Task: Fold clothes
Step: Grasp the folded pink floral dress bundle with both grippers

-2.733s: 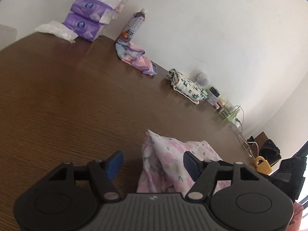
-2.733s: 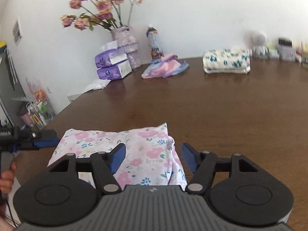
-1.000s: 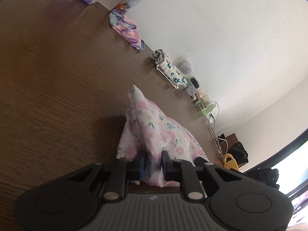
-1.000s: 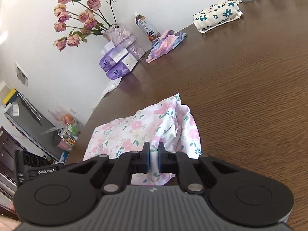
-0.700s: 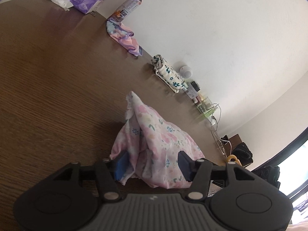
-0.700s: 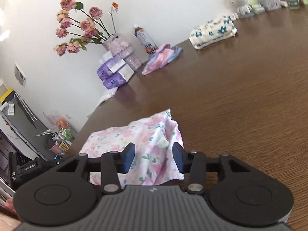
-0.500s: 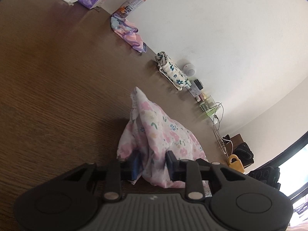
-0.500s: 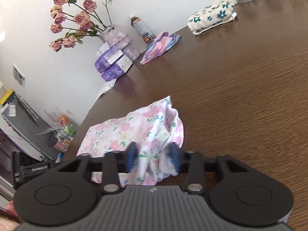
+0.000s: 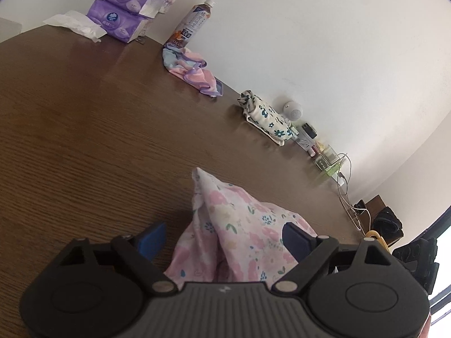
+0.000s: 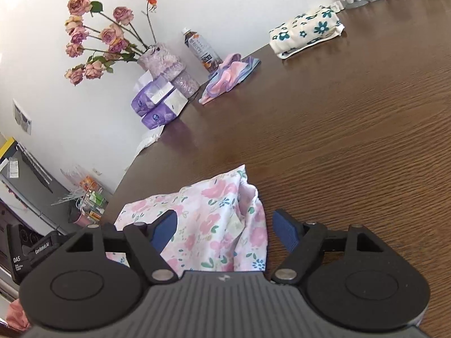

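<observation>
A pink floral garment [image 9: 234, 231] [image 10: 208, 222] lies folded and bunched on the brown wooden table [image 9: 84, 129] [image 10: 352, 129], close to its near edge. My left gripper [image 9: 222, 239] is over one end of it, jaws opening, and the blue pads [image 9: 150, 239] stand apart from the cloth between them. At the other end my right gripper [image 10: 225, 229] is also opening, with the garment's folded corner lying loose between its blue pads [image 10: 284, 228]. Neither gripper presses on the cloth. The left gripper's black body [image 10: 31, 253] shows at the left edge of the right wrist view.
Along the wall stand a vase of pink roses [image 10: 166, 67], purple tissue packs [image 9: 121, 14] [image 10: 157, 104], a drink bottle [image 9: 191, 25] [image 10: 201, 49], a crumpled pastel cloth [image 9: 191, 70] [image 10: 228, 77], a folded blue-flowered cloth [image 9: 267, 118] [image 10: 304, 31], a small white speaker [image 9: 293, 109] and cables [image 9: 346, 186].
A second ago both grippers were pinched shut on the floral garment. Both have let go and spread wide, and the cloth has settled on the table. The left gripper has drawn back a little.
</observation>
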Demonstrator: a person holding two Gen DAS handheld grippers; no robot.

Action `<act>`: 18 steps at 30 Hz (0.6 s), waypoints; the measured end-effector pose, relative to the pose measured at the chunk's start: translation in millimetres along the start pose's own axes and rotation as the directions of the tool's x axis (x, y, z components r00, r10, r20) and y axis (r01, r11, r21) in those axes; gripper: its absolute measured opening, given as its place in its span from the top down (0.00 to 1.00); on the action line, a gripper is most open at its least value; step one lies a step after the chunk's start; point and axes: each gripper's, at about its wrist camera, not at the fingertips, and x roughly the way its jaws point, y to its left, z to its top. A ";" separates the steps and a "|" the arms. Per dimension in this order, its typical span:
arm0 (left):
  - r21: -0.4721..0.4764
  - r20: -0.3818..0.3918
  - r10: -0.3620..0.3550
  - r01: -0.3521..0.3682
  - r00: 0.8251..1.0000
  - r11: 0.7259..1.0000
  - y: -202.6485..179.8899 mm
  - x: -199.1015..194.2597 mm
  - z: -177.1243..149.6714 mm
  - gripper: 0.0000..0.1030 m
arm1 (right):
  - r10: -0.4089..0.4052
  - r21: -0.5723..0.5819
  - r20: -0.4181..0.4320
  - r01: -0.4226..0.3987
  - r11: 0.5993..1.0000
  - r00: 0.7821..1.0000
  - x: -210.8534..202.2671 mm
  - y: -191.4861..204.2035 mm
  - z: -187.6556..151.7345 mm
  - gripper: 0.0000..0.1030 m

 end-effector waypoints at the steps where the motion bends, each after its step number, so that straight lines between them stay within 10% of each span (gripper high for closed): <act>1: -0.014 -0.008 -0.009 0.009 1.000 1.000 0.9 2.1 -0.2 0.24 | 0.008 -0.002 -0.005 -0.008 1.000 1.000 1.3 0.9 -0.9 0.28; 3: -0.050 -0.026 -0.033 0.031 0.999 0.998 4.9 7.3 -1.9 0.53 | 0.032 0.015 -0.023 -0.032 0.999 0.999 5.0 0.5 -3.3 0.48; 6: -0.089 -0.046 -0.066 0.062 0.997 0.994 11.8 15.4 -5.5 0.71 | 0.064 0.061 -0.041 -0.061 0.996 0.997 8.6 -4.6 -6.1 0.63; 18: -0.002 -0.035 -0.081 0.081 0.996 0.997 -13.1 32.1 8.6 0.79 | 0.117 0.107 0.006 -0.117 0.987 0.993 5.9 -16.9 0.8 0.91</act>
